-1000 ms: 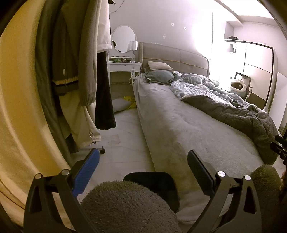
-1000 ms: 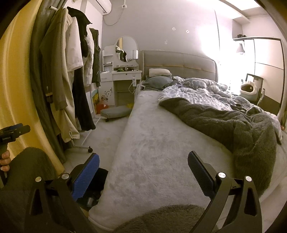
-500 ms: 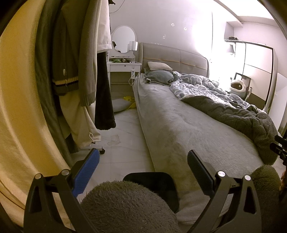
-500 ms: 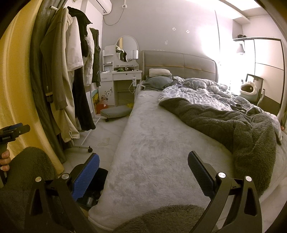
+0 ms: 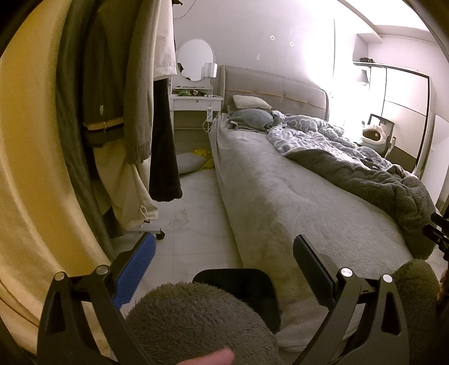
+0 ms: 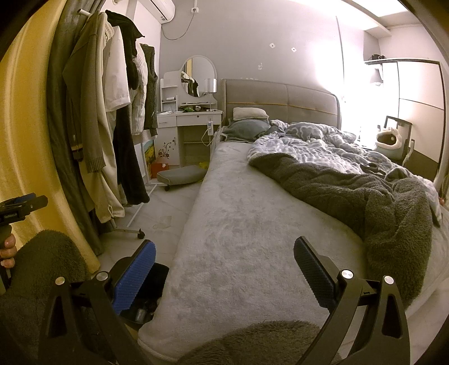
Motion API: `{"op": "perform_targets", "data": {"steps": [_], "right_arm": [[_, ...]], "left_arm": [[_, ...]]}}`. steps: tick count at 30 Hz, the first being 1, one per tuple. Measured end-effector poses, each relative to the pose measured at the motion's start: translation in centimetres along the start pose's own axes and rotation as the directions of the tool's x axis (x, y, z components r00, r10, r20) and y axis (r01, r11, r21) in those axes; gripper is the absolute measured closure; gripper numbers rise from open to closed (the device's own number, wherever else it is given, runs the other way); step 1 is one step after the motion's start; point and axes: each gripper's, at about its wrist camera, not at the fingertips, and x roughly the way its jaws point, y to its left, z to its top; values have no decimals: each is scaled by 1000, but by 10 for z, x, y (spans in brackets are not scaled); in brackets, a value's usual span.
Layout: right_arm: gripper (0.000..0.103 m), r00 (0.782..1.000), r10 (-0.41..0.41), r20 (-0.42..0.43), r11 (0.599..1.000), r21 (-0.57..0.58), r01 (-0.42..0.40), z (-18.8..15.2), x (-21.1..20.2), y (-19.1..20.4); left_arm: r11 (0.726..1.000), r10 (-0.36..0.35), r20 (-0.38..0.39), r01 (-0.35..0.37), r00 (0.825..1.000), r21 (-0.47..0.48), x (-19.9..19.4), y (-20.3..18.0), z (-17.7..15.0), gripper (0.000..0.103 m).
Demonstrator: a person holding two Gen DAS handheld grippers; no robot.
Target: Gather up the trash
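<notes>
Right wrist, black bin (image 6: 157, 283) holding unclear trash

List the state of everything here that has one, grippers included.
left gripper: open, empty
right gripper: open, empty
black bin: open, on floor beside bed
grey blanket: rumpled on bed
patterned duvet: unmade, bunched
coats: hanging on rack

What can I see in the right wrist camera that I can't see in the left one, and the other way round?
Only the right wrist view shows the air conditioner, the low cushioned stool on the floor and the junk inside the black bin. Only the left wrist view shows the bin's full rim from above. Both show the bed, the hanging clothes, the dressing table, and an open, empty gripper: left, right.
</notes>
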Motion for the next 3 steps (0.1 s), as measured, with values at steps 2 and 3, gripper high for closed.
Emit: {"op": "perform_targets", "data": {"steps": [2,3], "right_arm": [[3,1000,0,-1,1000,0,0,0,0,0],[3,1000,0,-1,1000,0,0,0,0,0]], "left_arm": [[1000,0,0,0,1000,1,0,0,0,3],[1000,2,-1,-2,1000,4,0,0,0,3]]}}
